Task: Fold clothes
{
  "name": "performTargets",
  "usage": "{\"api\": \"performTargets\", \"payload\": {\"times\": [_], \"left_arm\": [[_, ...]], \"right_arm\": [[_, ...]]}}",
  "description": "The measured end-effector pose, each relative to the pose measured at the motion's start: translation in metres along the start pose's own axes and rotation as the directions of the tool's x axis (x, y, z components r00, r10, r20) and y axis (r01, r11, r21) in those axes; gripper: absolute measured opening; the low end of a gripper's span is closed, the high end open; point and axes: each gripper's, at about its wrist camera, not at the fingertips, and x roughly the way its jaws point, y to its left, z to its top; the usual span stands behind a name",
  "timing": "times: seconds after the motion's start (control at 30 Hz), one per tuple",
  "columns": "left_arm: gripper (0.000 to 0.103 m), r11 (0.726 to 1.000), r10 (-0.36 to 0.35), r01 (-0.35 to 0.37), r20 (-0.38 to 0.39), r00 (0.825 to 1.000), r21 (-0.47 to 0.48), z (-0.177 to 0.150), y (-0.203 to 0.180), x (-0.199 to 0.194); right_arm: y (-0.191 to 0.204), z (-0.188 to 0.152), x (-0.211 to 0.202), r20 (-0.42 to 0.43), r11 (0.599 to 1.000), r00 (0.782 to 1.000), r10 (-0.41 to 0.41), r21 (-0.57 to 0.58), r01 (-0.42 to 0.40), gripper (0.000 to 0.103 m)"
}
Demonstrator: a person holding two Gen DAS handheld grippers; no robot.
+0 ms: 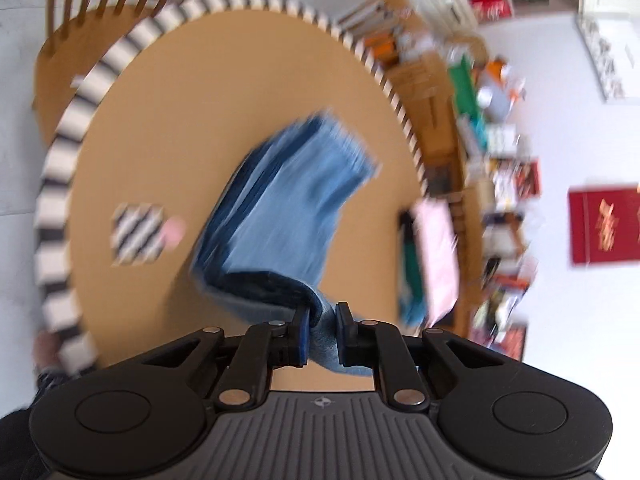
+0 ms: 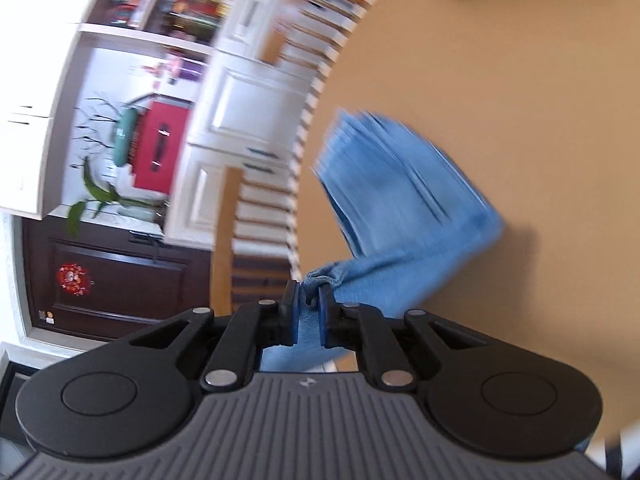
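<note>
A blue denim garment (image 1: 296, 204) hangs over the round wooden table (image 1: 168, 128), blurred by motion. My left gripper (image 1: 322, 330) is shut on a bunched edge of it, the cloth pinched between the blue pads. In the right wrist view the same blue garment (image 2: 400, 200) trails from my right gripper (image 2: 308, 312), which is shut on another edge of it. The far end of the cloth still lies toward the table (image 2: 500, 80). Both grippers hold the cloth above the tabletop.
A striped band runs round the table rim (image 1: 68, 128). A black-and-white striped square (image 1: 138, 234) lies on the table at left. A stack of folded clothes (image 1: 430, 264), pink on top, sits at the right edge. A wooden chair (image 1: 80, 20) stands behind; shelves (image 1: 500, 160) stand at right.
</note>
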Motion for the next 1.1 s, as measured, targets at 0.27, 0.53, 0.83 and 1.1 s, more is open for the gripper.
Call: {"api": "performTargets", "payload": {"times": [0.27,0.53,0.83,1.1], "left_arm": [[0.014,0.981,0.102,-0.089,0.064,0.993,-0.174,0.109,-0.029,0.092],[0.015,0.959,0.204,-0.185,0.068,0.977,-0.216,0.161,-0.012,0.166],[0.038,0.888,0.085,-0.226,0.339,0.937,0.400,0.134,-0.059,0.106],[0.014,0.622,0.182,-0.341,0.293,0.938,0.705,0.049,-0.046,0.185]], "right_arm": [[-0.005,0.113,0.092,0.047,0.991,0.994,-0.100,0.097,0.095,0.009],[-0.048,0.159,0.164,0.053,0.953,0.975,-0.218,0.228,0.200,0.012],[0.009,0.138,0.165,0.117,0.864,0.964,-0.240,-0.426,0.268,0.018],[0.013,0.083,0.225,0.056,0.623,0.924,-0.377,-0.723,0.298,0.007]]}}
